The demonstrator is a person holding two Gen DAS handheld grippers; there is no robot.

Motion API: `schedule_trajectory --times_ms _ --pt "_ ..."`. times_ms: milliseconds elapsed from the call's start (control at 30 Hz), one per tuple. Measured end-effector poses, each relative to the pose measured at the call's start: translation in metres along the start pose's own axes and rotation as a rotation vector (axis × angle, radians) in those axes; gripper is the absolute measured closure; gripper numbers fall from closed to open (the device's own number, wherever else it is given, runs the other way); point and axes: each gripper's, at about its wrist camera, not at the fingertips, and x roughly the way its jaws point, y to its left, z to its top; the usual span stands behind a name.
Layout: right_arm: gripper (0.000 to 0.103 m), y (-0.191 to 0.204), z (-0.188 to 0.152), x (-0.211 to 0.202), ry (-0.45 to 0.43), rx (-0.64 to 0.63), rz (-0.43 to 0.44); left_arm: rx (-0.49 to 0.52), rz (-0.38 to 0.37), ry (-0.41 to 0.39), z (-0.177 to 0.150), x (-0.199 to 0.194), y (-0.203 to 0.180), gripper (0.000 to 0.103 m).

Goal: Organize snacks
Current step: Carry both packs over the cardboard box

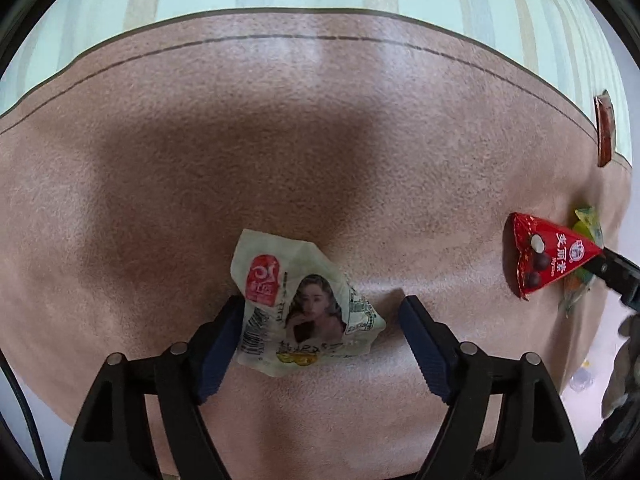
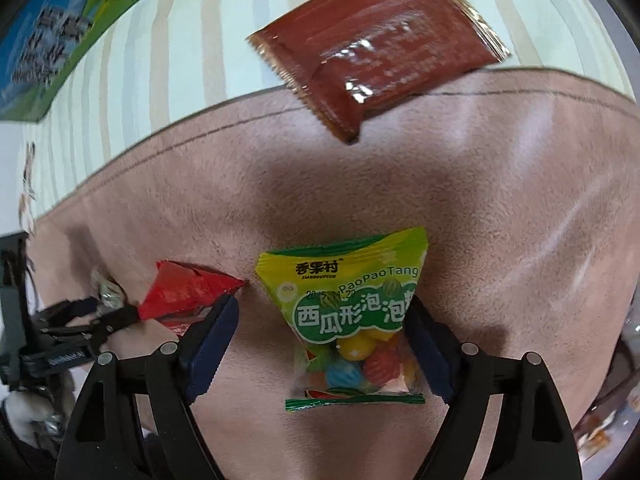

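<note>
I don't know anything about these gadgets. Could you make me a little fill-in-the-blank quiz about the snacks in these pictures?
1. The crumpled pale packet between the left gripper fingers shows a woman's ____.
2. The green-and-yellow bag between the right gripper fingers holds colourful round ____.
3. The red packet with chocolate balls printed on it has a ____ shape.
4. The dark red-brown flat packet lies partly on the brown mat and partly on the ____ cloth.

Missing words: face; gumballs; triangular; striped
</note>
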Motion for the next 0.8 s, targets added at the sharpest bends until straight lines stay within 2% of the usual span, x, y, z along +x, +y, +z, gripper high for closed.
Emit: schedule_trajectory --times_ms 33,100,167,367,600,667,800 --pt "0.024 0.002 0.0 0.0 -0.002 -0.014 -0.019 -0.004 0.009 -0.011 -0.001 -0.001 0.002 0.033" --pt "0.04 0.006 -0.004 0.0 -0.021 -0.046 -0.08 -0.006 0.026 -0.034 -0.004 -0.004 0.005 0.04" --pt "0.049 0.007 -0.007 -0.002 -0.037 -0.067 -0.11 -0.015 0.019 -0.043 -0.005 -0.007 0.006 0.041" --pt "0.049 0.009 -0.02 -0.003 -0.058 -0.121 -0.14 0.002 0.042 -0.059 -0.004 -0.015 -0.001 0.041" --pt "0.049 0.021 -0.03 -0.002 -0.064 -0.124 -0.149 0.004 0.036 -0.061 -0.004 -0.018 -0.006 0.042" --pt "0.049 0.023 -0.033 -0.005 -0.075 -0.123 -0.146 -0.002 0.012 -0.065 -0.006 -0.024 -0.006 0.042" --pt "0.05 0.025 -0.041 -0.028 -0.126 -0.117 -0.112 0.035 -0.053 -0.112 -0.014 -0.062 -0.016 0.042"
